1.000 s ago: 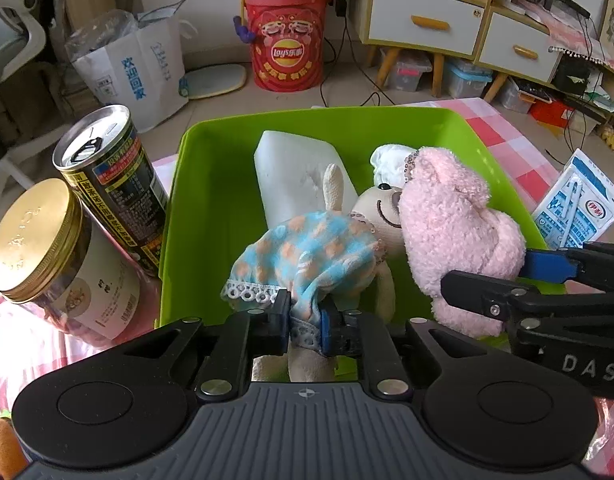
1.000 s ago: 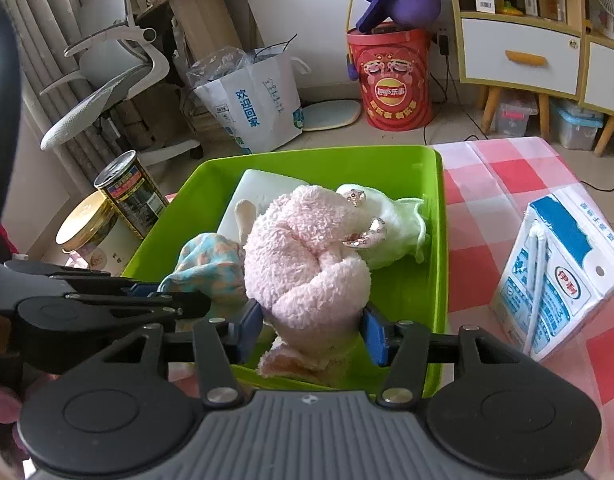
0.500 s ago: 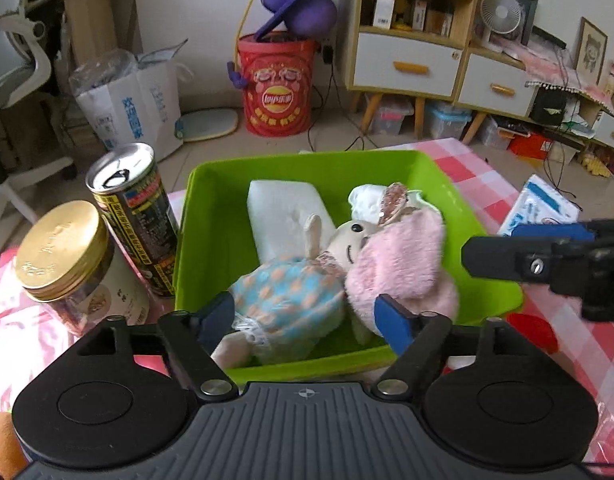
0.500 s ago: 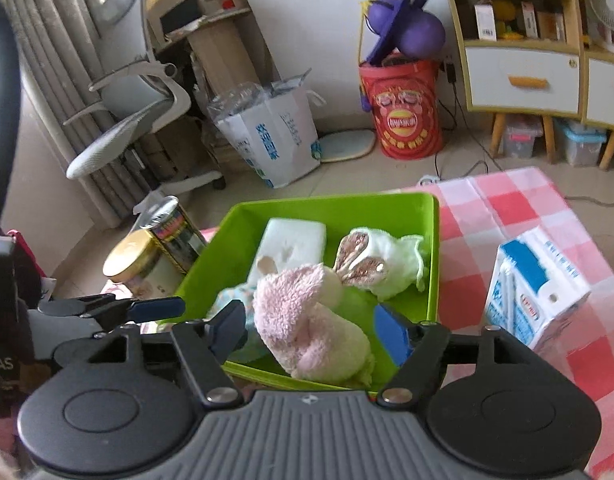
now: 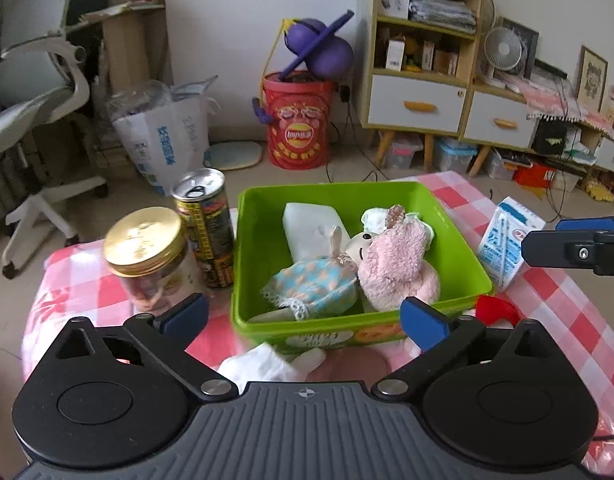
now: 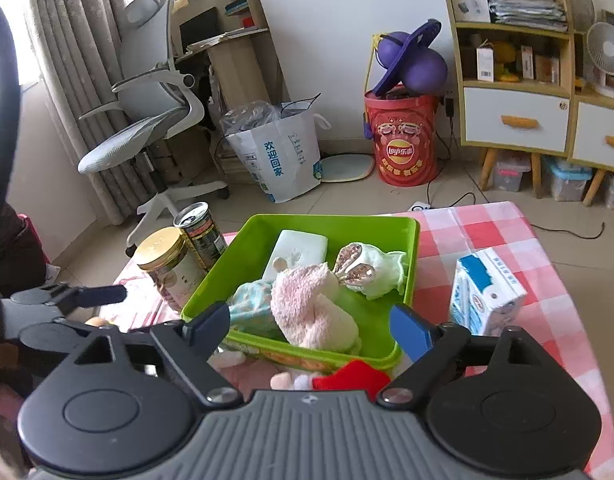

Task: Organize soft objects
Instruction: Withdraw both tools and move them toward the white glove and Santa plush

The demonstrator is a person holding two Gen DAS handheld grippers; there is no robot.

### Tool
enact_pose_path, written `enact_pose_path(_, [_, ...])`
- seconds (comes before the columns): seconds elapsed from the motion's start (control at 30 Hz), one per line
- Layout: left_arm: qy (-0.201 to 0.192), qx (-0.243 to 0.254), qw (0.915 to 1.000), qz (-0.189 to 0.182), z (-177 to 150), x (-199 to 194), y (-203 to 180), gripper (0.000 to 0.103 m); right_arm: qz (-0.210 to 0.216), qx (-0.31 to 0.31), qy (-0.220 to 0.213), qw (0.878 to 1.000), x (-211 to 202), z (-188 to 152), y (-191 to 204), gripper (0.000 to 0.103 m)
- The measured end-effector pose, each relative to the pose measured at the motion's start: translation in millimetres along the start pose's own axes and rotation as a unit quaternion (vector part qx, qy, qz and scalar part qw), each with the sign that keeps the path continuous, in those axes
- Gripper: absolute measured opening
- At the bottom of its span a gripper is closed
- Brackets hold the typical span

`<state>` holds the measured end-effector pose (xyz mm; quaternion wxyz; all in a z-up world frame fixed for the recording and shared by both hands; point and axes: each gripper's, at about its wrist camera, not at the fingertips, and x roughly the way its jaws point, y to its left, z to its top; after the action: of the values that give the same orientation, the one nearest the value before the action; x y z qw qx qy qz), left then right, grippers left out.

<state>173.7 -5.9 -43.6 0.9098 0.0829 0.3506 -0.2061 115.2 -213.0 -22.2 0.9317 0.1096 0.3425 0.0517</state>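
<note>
A green bin point(image 5: 259, 240) on the checked table holds a rabbit doll in a blue dress point(image 5: 311, 284), a pink plush point(image 5: 399, 264), a white foam block point(image 5: 311, 224) and a pale green cloth with sequin ears point(image 6: 379, 276). My left gripper point(image 5: 303, 318) hangs above the bin's near wall, jaws opening wide, its pads touching nothing. My right gripper point(image 6: 309, 326) is beside it over the near rim, jaws also opening, clear of the pink plush point(image 6: 311, 312). A red soft thing point(image 6: 351, 376) and a white one point(image 5: 263, 360) lie in front of the bin.
A gold-lidded jar point(image 5: 147, 248) and a tall can point(image 5: 203, 216) stand left of the bin. A milk carton point(image 5: 507, 244) stands to its right. Beyond the table's far edge are a floor, an office chair, a red bucket and shelves.
The left gripper let go of the rabbit doll and the right let go of the pink plush. Both pulled back and up from the bin, jaws widening. The toys now lie in the bin.
</note>
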Motion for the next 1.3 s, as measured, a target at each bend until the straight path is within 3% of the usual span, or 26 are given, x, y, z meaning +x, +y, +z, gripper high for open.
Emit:
enact_pose_path(0.5, [-0.014,-0.021,0.999,0.037,-51,-61,10,0.098,-0.026,-0.035,-0.006,0.999,-49,-32,20,0.063])
enact_pose_path(0.87, [-0.005,-0.033,0.9977,0.059,-101,-72,19,0.098,-0.035,-0.048,0.002,0.998,-56,-84,11,0.065])
enact_pose_path(1.3, [0.012,-0.052,0.9952,0.082,-145,-69,60,0.098,-0.059,-0.105,0.03,0.992,-52,-131,-4,0.065])
